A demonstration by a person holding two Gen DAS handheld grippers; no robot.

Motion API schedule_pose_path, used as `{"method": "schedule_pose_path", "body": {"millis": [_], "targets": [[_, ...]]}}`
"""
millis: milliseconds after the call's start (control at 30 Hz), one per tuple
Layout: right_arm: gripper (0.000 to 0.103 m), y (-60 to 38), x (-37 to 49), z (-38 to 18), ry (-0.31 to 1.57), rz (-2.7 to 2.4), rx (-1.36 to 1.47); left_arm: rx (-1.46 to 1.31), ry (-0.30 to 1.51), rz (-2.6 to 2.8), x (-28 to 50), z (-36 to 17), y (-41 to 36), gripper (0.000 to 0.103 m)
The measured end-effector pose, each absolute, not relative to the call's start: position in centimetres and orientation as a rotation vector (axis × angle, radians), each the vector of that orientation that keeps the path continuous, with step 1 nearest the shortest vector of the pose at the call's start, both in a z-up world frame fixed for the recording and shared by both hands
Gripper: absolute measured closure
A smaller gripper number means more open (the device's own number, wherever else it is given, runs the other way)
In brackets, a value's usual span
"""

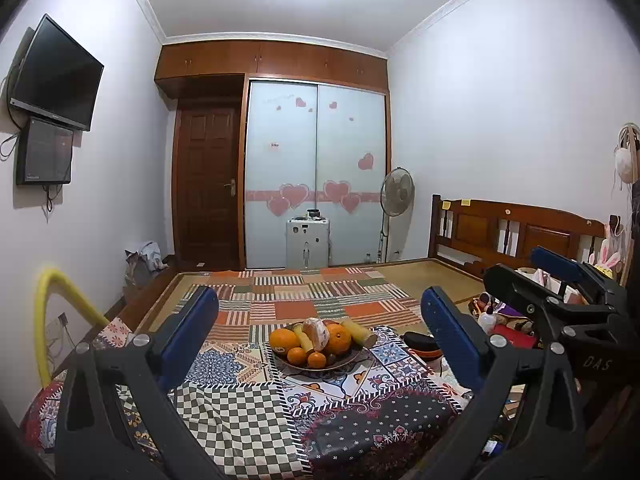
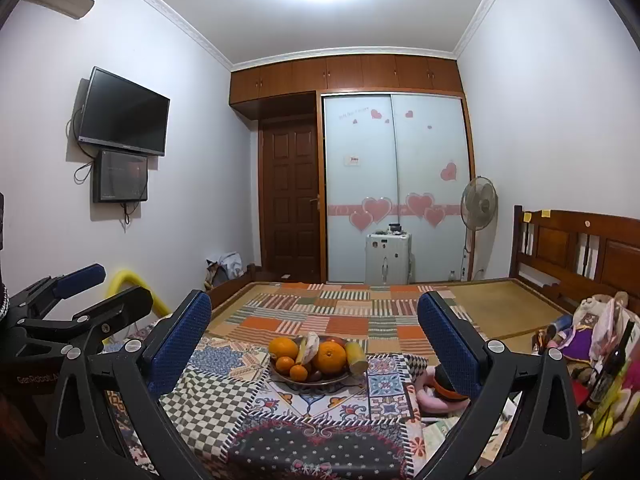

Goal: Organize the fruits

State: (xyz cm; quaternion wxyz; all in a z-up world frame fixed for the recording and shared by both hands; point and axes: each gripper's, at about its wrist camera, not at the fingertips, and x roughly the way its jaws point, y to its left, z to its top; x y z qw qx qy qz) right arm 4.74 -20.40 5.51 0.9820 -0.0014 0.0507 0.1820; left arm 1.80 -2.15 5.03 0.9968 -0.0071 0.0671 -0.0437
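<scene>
A dark plate (image 1: 340, 362) (image 2: 288, 377) stands on the patchwork cloth in front of both grippers. Piled on it are a large orange (image 1: 282, 339) (image 2: 283, 347), a second large orange (image 1: 339, 338) (image 2: 331, 357), two small mandarins (image 1: 307, 357) (image 2: 291, 368), a pale wrapped fruit (image 1: 317, 333) (image 2: 311, 346) and yellow corn pieces (image 1: 362, 332) (image 2: 357, 357). My left gripper (image 1: 320, 322) is open and empty, well short of the plate. My right gripper (image 2: 314, 322) is open and empty too, held back likewise. In the left wrist view the right gripper (image 1: 560, 280) shows at the right edge.
The patchwork cloth (image 1: 240, 408) (image 2: 208, 396) covers a bed with a wooden headboard (image 1: 520, 232) at the right. Toys and bottles (image 2: 592, 344) crowd the right side. A yellow tube (image 1: 52, 312) arcs at the left. A fan (image 1: 396, 192) and white appliance (image 1: 307, 242) stand by the wardrobe.
</scene>
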Motion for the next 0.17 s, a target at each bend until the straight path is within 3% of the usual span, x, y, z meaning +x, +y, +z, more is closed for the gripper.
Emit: {"method": "schedule_pose_path", "body": {"millis": [167], "targets": [[0.000,-20.50,4.65,5.37,0.105,0.368,0.000,-0.012,0.140,-0.091,1.93,5.12,-2.20,0.000]]}}
